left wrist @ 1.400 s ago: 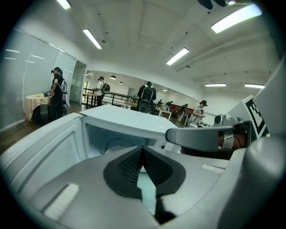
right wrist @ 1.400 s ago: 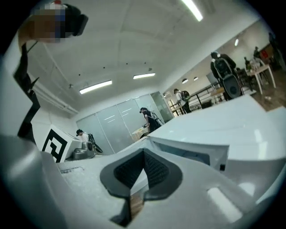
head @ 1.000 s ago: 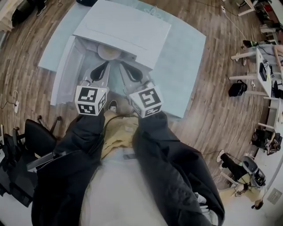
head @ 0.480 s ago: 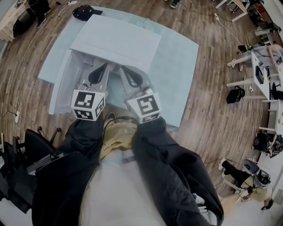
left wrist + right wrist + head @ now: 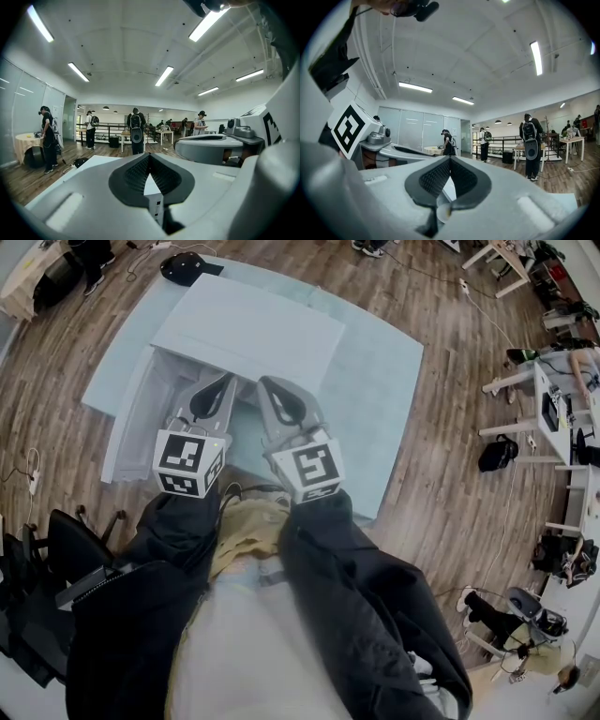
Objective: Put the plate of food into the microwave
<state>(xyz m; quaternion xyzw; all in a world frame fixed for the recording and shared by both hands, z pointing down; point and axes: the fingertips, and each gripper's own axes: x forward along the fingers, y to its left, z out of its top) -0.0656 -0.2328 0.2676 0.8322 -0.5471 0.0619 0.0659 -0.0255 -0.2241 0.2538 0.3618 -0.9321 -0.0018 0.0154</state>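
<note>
The white microwave [image 5: 248, 329] stands on a pale blue table [image 5: 375, 399], its door [image 5: 127, 423] swung open to the left. Both grippers hover side by side in front of its opening, pointing roughly level at it. My left gripper [image 5: 225, 382] has its jaws closed tip to tip with nothing between them, as the left gripper view [image 5: 149, 155] confirms. Beside it, my right gripper [image 5: 269, 382] is likewise shut and empty in its own view [image 5: 450, 158]. The plate of food is not visible; the microwave's top and the grippers hide the cavity.
A black office chair [image 5: 70, 545] stands at the lower left. Desks [image 5: 553, 399] and a black bag [image 5: 495, 454] line the right side. Several people stand far off in the room [image 5: 136, 131]. Wooden floor surrounds the table.
Both grippers have risen a little and stay side by side and shut. The plate that showed inside the microwave's opening a second ago is now out of sight.
</note>
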